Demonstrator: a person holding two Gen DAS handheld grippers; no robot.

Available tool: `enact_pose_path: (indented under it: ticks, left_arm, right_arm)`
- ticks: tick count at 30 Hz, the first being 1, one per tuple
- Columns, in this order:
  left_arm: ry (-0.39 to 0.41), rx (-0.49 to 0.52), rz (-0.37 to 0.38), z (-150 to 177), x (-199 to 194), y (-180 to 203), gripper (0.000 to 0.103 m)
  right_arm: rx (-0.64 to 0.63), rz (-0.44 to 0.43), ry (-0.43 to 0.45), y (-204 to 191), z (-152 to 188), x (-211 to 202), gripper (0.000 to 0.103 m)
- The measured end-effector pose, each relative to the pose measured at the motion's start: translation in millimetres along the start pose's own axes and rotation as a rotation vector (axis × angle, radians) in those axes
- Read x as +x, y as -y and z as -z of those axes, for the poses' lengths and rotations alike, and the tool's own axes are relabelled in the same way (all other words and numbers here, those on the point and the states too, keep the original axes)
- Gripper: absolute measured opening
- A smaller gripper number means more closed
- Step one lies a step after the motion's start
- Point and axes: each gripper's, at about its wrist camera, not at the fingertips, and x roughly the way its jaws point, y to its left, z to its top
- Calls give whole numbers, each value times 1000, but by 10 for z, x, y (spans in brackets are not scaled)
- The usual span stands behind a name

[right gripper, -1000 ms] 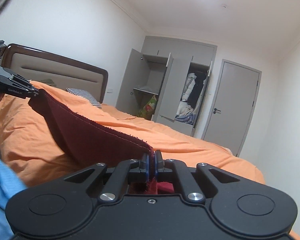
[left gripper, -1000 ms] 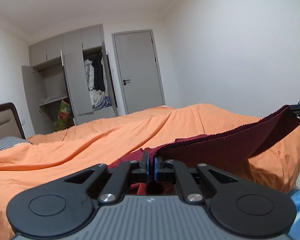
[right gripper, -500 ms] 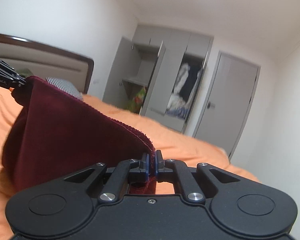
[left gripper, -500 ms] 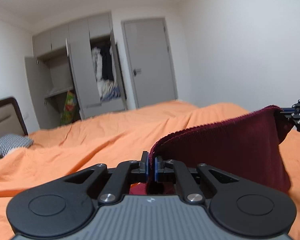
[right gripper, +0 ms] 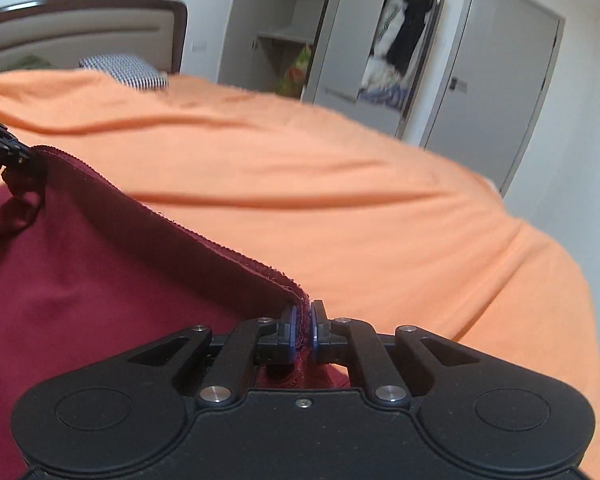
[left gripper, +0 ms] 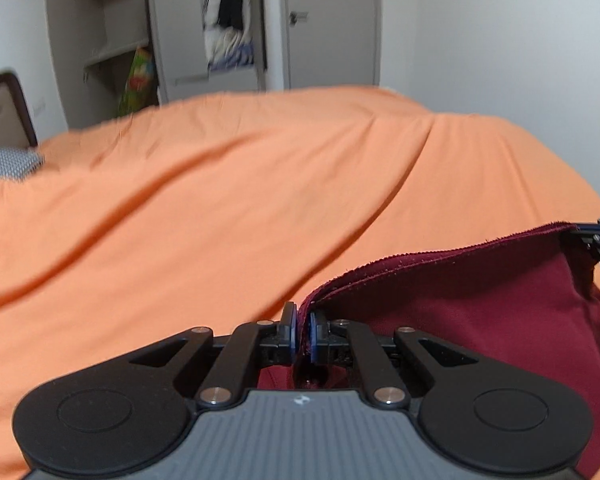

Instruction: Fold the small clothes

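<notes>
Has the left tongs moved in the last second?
Yes. The left tongs, shut on the maroon garment, have tipped downward: the wardrobe and door sit higher in view.

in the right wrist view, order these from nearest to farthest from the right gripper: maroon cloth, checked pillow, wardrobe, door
1. maroon cloth, clamped in the right gripper, spreading left.
2. checked pillow, upper left, by the headboard.
3. wardrobe and door, both at the far wall, upper right; too close to call between them.

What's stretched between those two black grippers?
The hemmed edge of a dark red garment, pinched by the left gripper and right gripper; both views show it.
</notes>
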Motion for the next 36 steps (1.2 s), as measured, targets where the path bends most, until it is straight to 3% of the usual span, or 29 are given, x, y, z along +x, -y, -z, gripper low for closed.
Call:
enact_pose_path:
  ticks: [5,6,7,8,9,10,12,16,24,28,36]
  left_arm:
    - [-71,-92,47,33,155,-209,12]
    - [-79,-116,59,31,152,-271,19]
    - [-85,-136,75,12,164,-344,33]
    - [-88,-154,87,-2,160,-402,45]
    - [-83,-170,89,12,131,-438,68]
    - [-73,-183,86,49,68,-441,79]
    - [-52,-192,87,52,-14,-487,81]
    - [-26,-217,61,86,-150,-549,99]
    - [-31,-225,44,532,-456,-461,102]
    - [-17,-135,13,845,-673,-288,102]
    - [74,62,-124,1354,-1078,190,103]
  right_arm:
    - [18,-21,-65,2,16,286,20]
    - [21,-21,-69,-1,32,321,27]
    - [26,-16,-74,-4,36,339,33]
    - [32,-11,-75,-3,44,349,48]
    - [39,-9,-73,45,22,384,60]
    - [47,-10,-71,88,2,401,64]
    - [74,-8,-75,93,24,398,85]
    - [168,-28,-55,186,86,285,102]
    - [428,-56,-29,512,336,-18,102]
    - [445,-65,23,394,597,-404,102]
    - [483,19,92,-46,1258,-1174,101]
